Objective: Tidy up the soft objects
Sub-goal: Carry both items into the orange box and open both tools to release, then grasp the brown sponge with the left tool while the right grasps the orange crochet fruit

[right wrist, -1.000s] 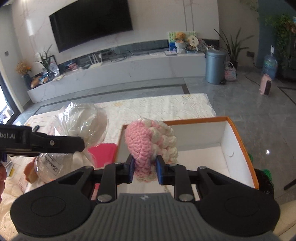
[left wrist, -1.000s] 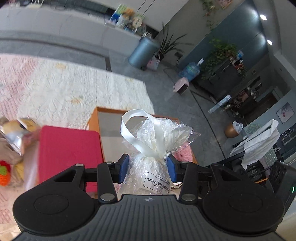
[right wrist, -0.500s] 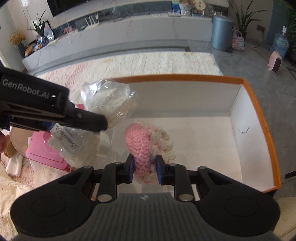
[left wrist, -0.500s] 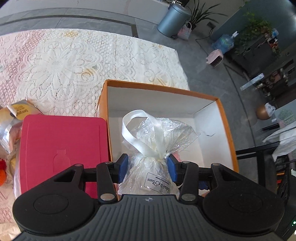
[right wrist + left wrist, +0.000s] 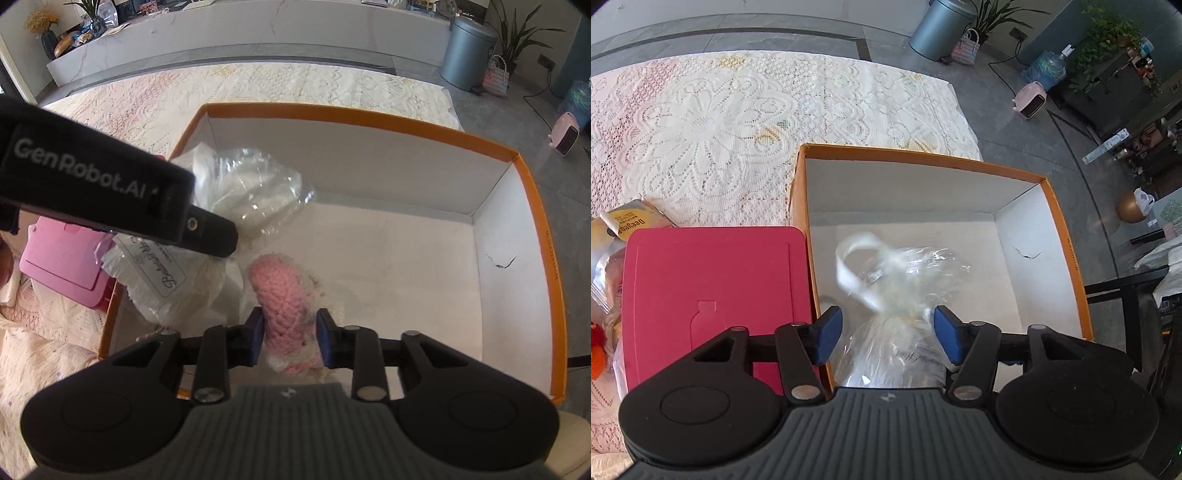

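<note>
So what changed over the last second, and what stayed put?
Both grippers came down into the orange box. The left gripper opened off the cellophane bag; the right gripper opened off the pink crochet piece. Both have just been opening. The box and red lid stayed.

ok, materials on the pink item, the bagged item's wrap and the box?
Pink item: chunky crochet yarn, matte, with visible looped stitches and some cream parts. Wrap: clear, glossy, crinkled plastic film, probably cellophane, tied with a cream satin-looking ribbon. Box: looks like cardboard, orange outside and matte white inside, with a scuff on one wall.
</note>
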`<state>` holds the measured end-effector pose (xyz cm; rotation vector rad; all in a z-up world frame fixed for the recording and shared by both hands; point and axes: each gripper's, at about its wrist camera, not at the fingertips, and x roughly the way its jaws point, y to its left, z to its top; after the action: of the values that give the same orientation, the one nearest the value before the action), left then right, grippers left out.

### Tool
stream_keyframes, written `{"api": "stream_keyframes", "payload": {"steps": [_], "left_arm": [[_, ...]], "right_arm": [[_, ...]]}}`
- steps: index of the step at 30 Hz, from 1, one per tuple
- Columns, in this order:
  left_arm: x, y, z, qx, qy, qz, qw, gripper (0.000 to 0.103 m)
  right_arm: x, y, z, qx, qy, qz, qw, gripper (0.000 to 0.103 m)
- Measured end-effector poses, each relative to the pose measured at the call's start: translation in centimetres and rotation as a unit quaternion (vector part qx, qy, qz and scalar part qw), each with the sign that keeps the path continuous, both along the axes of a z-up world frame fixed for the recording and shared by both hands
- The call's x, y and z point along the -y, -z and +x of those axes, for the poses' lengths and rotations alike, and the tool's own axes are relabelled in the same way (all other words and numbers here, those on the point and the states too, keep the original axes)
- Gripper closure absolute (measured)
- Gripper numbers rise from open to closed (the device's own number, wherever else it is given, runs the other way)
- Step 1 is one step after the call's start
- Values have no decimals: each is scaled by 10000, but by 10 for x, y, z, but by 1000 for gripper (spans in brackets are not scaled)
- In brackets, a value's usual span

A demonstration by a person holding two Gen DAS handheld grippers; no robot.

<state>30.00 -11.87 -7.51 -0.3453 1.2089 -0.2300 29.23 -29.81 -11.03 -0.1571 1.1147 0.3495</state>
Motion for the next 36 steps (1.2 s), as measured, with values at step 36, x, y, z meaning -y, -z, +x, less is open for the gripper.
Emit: {"api": "stream_keyframes", "payload": {"steps": [36], "left_arm": [[-149,-54,-152,2008,-397,-454,9778,21]], "right_arm": [[-71,-74,-127,1543,641,1046,9804,27]]}}
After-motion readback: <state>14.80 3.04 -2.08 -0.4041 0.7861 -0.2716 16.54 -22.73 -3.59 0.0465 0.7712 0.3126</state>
